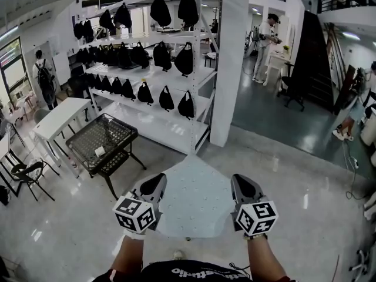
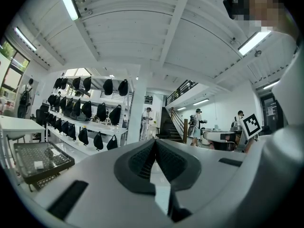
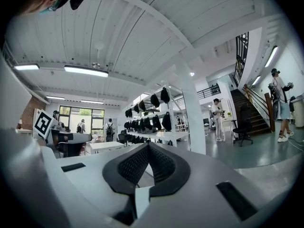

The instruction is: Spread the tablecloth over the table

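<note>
1. The left gripper (image 2: 155,148) is seen clenched: its two dark pads are pressed together, and a thin pale strip of the tablecloth (image 2: 160,191) is pinched low between them.
2. The right gripper (image 3: 148,151) is clenched in the same way, and a white edge of the same cloth is caught between its pads.
3. In the head view both grippers are held level and side by side. Each one is carried by a bare forearm and has a marker cube (image 1: 135,213) at its rear.
4. The tablecloth, pale and covered with small dots, is stretched between the two grippers and is kept in the air above the glossy floor (image 1: 282,175). It is not yet laid on any table.
5. To the left, well apart from the cloth, a black mesh table (image 1: 103,137) is seen, and a white table (image 1: 59,117) stands just beside it, farther left.
6. Behind these, a white shelf rack (image 1: 176,131) is loaded with black bags (image 1: 166,98), and a white pillar (image 1: 231,63) stands just beside it.
7. At the back right a person (image 1: 264,46) is seen near a dark staircase.
</note>
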`<state>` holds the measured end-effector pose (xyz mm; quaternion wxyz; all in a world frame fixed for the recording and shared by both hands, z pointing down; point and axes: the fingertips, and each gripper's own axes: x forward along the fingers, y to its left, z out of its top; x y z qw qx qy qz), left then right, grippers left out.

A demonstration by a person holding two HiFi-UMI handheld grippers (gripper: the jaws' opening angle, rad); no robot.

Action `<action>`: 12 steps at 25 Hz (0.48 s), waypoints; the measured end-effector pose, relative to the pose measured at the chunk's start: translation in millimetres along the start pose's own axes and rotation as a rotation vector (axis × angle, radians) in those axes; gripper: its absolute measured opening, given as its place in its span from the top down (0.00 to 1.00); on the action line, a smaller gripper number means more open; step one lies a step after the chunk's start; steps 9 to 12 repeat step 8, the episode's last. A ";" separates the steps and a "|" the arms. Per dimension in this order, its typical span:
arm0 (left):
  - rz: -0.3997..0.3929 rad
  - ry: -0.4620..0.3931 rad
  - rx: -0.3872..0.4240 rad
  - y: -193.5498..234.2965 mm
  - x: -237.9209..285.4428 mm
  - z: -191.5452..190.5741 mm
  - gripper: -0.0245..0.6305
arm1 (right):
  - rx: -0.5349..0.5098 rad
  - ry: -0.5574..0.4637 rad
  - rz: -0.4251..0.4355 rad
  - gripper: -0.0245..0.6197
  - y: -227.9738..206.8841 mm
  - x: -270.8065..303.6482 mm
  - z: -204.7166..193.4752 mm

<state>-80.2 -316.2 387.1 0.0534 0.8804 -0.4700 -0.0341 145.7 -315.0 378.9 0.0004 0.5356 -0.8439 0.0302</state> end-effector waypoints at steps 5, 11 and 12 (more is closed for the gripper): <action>0.003 -0.001 -0.006 2.3 -0.1 -0.3 0.94 | -0.002 0.003 0.001 0.92 0.9 1.9 0.3; 0.006 -0.003 -0.006 3.3 -0.3 0.0 0.94 | -0.002 0.007 0.005 0.92 1.5 2.8 -1.3; 0.006 -0.003 -0.006 3.3 -0.3 0.0 0.94 | -0.002 0.007 0.005 0.92 1.5 2.8 -1.3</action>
